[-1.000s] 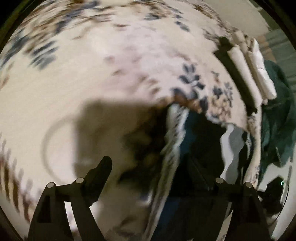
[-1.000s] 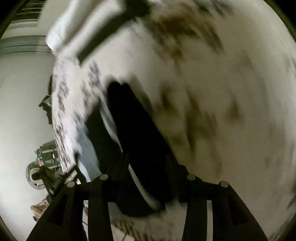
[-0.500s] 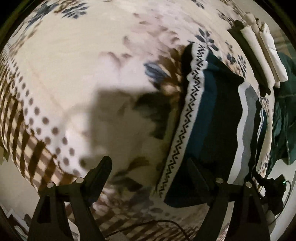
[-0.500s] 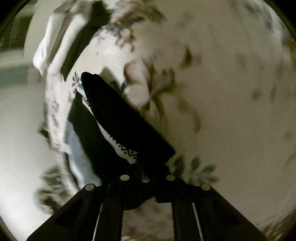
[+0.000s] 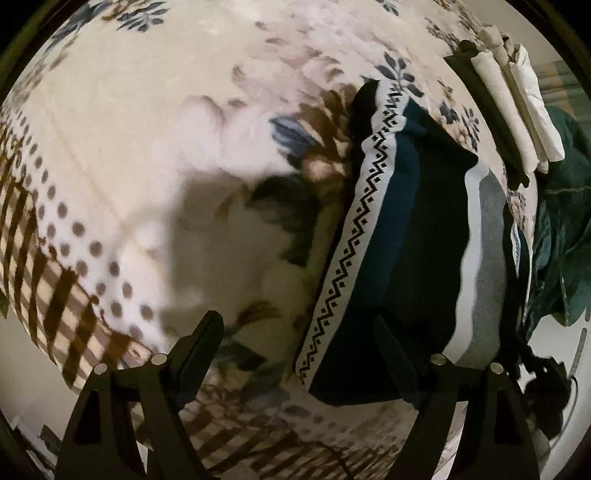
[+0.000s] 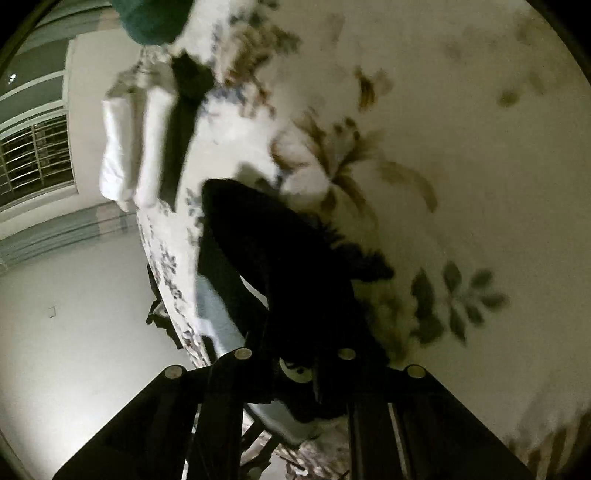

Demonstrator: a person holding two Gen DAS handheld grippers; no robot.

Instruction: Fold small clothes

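Observation:
A dark navy garment (image 5: 424, 240) with a white zigzag band and grey and white stripes lies folded on the floral bedspread (image 5: 184, 147). My left gripper (image 5: 295, 332) hovers above it, open, its right finger over the garment's near corner and its left finger over bare bedspread. In the right wrist view the same garment (image 6: 277, 258) looks almost black. My right gripper (image 6: 295, 354) has its jaws closing, with a fold of the garment's near edge pinched between them. Its fingertips are lost in the dark cloth.
A stack of folded white and beige clothes (image 5: 517, 110) (image 6: 140, 147) sits by the bed's edge. Beside it lies a dark green cloth (image 5: 565, 221) (image 6: 155, 18). Pale floor (image 6: 74, 295) and a barred window (image 6: 33, 158) show beyond the bed.
The right gripper's jaws have narrowed onto the garment's edge while the view rolled. The left gripper shifted across the bed, bringing the whole garment into sharp view, then held still.

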